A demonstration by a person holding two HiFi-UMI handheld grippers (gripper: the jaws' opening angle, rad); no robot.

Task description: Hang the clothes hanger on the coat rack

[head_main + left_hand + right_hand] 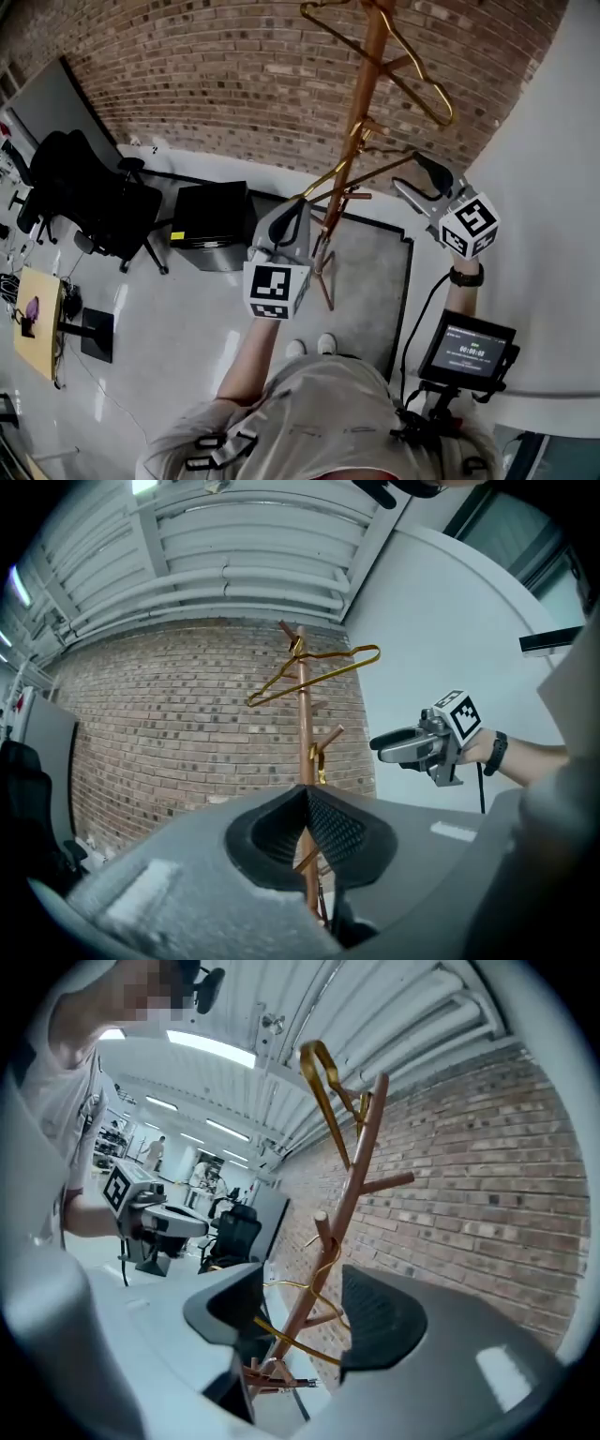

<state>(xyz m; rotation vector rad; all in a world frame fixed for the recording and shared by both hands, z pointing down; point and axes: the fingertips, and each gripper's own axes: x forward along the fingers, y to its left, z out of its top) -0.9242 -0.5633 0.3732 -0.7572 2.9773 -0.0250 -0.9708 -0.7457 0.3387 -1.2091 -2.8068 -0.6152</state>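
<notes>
Clothes hanger [292, 1340] position: it shows through the gap between your right fingers [380, 1321], beyond them and untouched. The right gripper [302, 1302] is released and grasps nothing. Your left fingers [342, 832] are clenched together with nothing between them. The left gripper [305, 803] points at the pole of the coat rack [302, 733].

In the head view, both grippers are raised in front of the rack, left gripper to the left of the pole and right gripper to its right.

The hanger's hook is looped at a mid-height peg, and its gold wire body hangs beside the pole. An upper hanger [322, 1101], also gold wire, hangs tilted from the top of the rack.

The rack's foot stands on a gray floor mat [375, 272] close to the brick wall [216, 75]. A black office chair [84, 197] and a black cabinet [211, 225] stand along that wall, left of the mat.
</notes>
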